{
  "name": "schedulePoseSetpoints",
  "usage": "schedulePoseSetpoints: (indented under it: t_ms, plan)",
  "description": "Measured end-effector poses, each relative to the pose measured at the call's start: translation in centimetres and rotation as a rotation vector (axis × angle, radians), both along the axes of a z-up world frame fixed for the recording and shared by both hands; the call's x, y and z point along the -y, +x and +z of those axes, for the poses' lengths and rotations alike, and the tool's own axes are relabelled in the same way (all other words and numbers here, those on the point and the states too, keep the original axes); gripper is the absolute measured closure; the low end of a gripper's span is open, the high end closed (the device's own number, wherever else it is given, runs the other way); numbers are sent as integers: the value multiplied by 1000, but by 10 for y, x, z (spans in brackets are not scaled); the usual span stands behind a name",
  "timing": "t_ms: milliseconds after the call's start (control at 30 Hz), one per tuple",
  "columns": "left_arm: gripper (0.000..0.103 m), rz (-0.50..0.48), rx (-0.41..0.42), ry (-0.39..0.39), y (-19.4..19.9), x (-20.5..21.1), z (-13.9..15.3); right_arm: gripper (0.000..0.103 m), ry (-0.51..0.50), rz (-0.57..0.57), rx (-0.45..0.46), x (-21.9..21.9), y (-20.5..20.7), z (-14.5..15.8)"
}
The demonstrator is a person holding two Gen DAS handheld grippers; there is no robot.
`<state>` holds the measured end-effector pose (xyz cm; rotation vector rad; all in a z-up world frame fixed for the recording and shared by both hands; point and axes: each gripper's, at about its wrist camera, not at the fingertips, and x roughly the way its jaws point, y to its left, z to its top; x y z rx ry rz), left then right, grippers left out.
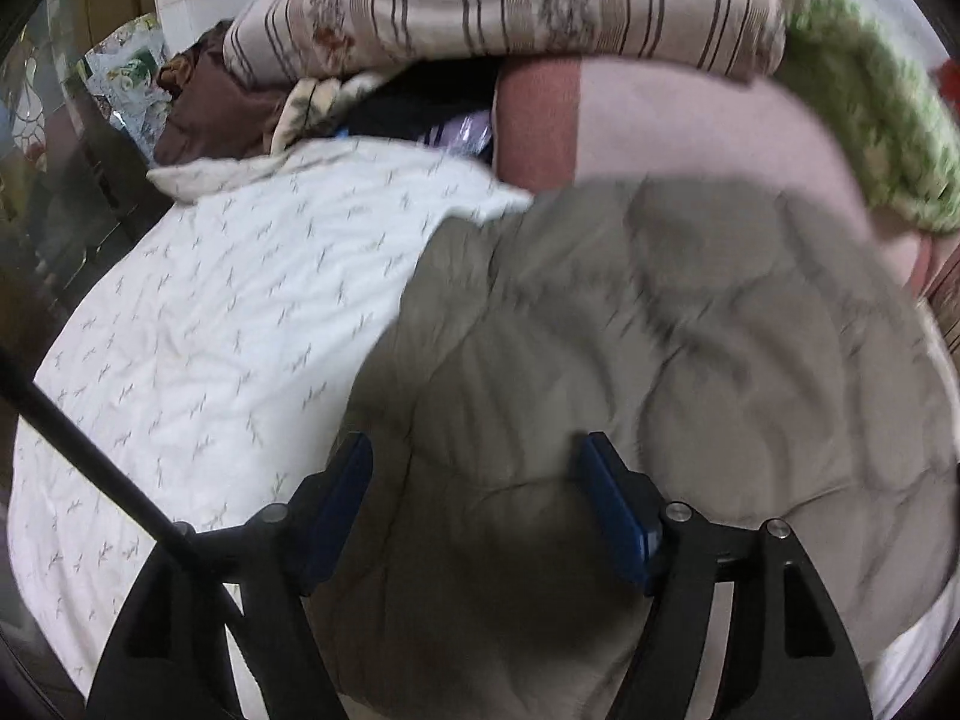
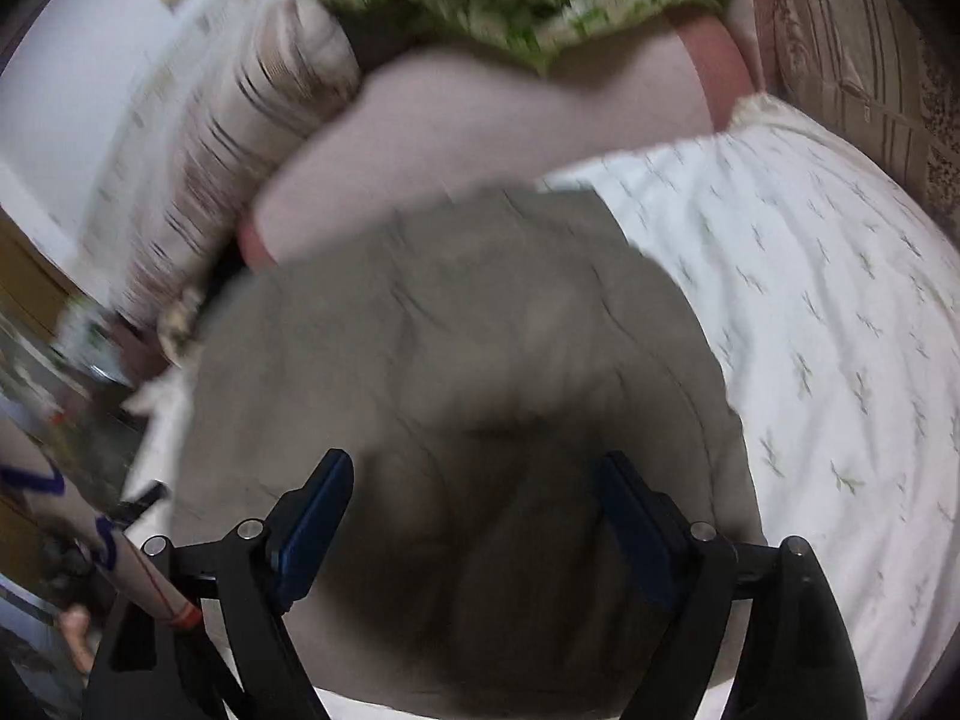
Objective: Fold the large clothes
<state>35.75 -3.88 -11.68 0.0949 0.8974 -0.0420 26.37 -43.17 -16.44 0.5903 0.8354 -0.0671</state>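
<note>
A large grey-olive garment [image 1: 630, 360] lies spread and creased on a white bed sheet with a small leaf print [image 1: 210, 312]. It also shows in the right wrist view [image 2: 456, 360], on the same sheet [image 2: 840, 330]. My left gripper [image 1: 477, 456] hovers over the garment's near part with its blue-padded jaws apart and nothing between them. My right gripper [image 2: 474, 474] is likewise open and empty above the garment. Both views are blurred by motion.
At the head of the bed lie a pink pillow [image 1: 690, 132], a striped floral quilt [image 1: 510, 0] and a green-and-white knitted blanket [image 1: 870, 120]. Brown clothes [image 1: 210, 108] sit at the far left. A dark pole [image 1: 78, 450] crosses the left wrist view.
</note>
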Motion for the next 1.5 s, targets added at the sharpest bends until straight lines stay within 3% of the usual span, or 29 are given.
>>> schedulePoseSetpoints:
  t_ms: [167, 233, 467, 600, 767, 967, 1067, 1167, 1233, 1267, 1400, 1433, 1500]
  plan:
    - [26, 64, 32, 81, 11, -2, -24, 18, -134, 9, -90, 0, 10, -18]
    - [25, 82, 39, 77, 15, -4, -27, 18, -115, 11, -108, 3, 15, -28]
    - [25, 97, 87, 154, -13, 5, -18, 17, -193, 3, -16, -13, -20, -10]
    - [25, 94, 103, 113, -40, -2, -15, 17, -219, 4, 17, -25, -49, -9]
    - [25, 91, 126, 80, -66, -14, -12, 17, -162, 4, 75, -20, -77, 4]
    - [25, 117, 133, 76, -70, -23, -17, 14, -29, -91, 41, 13, -91, -7]
    - [25, 118, 127, 70, -68, -22, -16, 14, -16, -104, 45, 15, -91, -8]
    - [25, 134, 73, -28, -64, -39, -14, 14, 19, -119, 51, 24, -94, -11]
    - [25, 198, 5, -171, -58, -68, -17, 14, 74, -133, 59, 34, -98, -14]
    - [25, 221, -16, -201, -56, -76, -20, 14, 91, -142, 59, 38, -100, -16]
    - [21, 311, -62, -335, -49, -115, -31, 13, 106, -263, 85, 60, -115, -13]
    - [21, 314, -71, -328, -48, -116, -33, 13, 119, -277, 52, 65, -113, -20]
    - [21, 320, -33, -301, -52, -118, -27, 12, 280, -259, 18, 74, -106, -43]
